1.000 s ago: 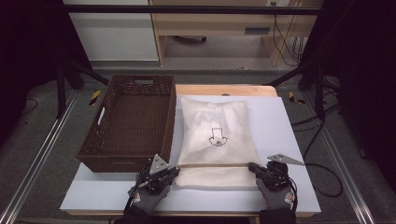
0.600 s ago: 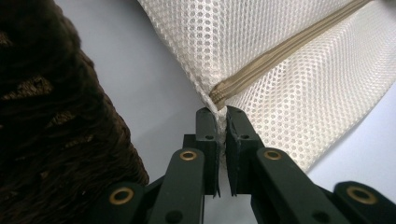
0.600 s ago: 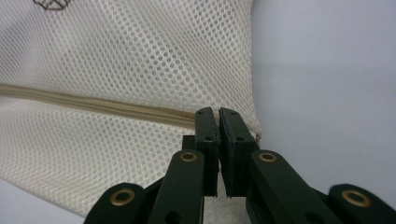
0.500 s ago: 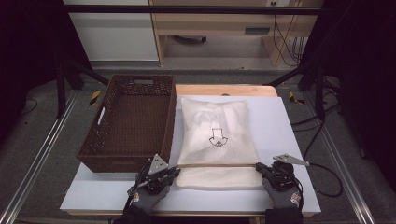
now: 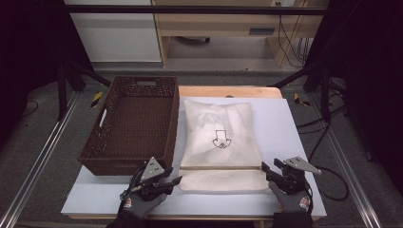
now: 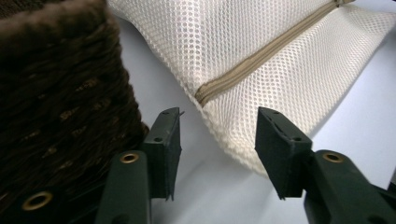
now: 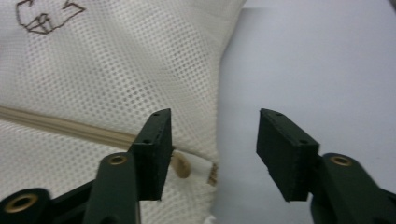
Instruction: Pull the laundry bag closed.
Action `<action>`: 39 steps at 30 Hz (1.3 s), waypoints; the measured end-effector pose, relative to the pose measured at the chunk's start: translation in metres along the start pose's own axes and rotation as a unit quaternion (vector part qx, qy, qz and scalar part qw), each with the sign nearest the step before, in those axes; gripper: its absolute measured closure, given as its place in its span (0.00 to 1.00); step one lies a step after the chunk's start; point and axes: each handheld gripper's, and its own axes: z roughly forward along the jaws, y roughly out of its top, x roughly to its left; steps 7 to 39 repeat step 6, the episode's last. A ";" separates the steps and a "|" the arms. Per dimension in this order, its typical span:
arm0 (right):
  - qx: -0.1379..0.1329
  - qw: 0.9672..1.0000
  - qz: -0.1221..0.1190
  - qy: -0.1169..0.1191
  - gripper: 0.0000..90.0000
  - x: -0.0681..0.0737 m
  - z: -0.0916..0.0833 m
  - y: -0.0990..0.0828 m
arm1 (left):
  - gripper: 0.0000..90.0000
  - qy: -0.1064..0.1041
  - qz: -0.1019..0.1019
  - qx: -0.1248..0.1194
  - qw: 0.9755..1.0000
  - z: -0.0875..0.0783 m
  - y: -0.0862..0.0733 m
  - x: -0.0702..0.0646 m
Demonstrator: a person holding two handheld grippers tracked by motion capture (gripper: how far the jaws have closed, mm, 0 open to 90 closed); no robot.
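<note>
A white mesh bag [image 5: 221, 142] with a tan zipper [image 5: 221, 167] and a black arrow print lies flat on the white table top [image 5: 285, 123]. My left gripper [image 5: 173, 175] sits at the bag's near left corner. Its jaws have just been opening and stand open [image 6: 217, 116], with the corner of the mesh [image 6: 243, 70] lying loose beyond them, unpressed. My right gripper [image 5: 270, 167] is at the near right corner. Its jaws have just been opening too and stand open [image 7: 215, 116], the bag's edge [image 7: 140, 70] and zipper pull [image 7: 180, 165] beside the left jaw.
A dark brown wicker basket [image 5: 133, 126] stands on the table's left part, close against the bag and just left of my left gripper [image 6: 56, 107]. Bare table surface [image 7: 317, 56] stretches to the right of the bag. Cables trail off the table's right side.
Both grippers were closed at the bag's near corners and now have their jaws apart. The hands have barely shifted, and the bag lies where it was.
</note>
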 end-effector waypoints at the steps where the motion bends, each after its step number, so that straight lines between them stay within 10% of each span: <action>1: -0.003 1.000 -0.001 -0.004 0.45 -0.002 0.000 -0.001 | 0.51 -0.004 -0.001 -0.001 1.000 -0.002 -0.001 0.001; 39: -0.016 1.000 0.000 -0.017 0.39 -0.011 -0.005 -0.001 | 0.44 -0.009 0.002 0.000 1.000 -0.014 -0.008 0.008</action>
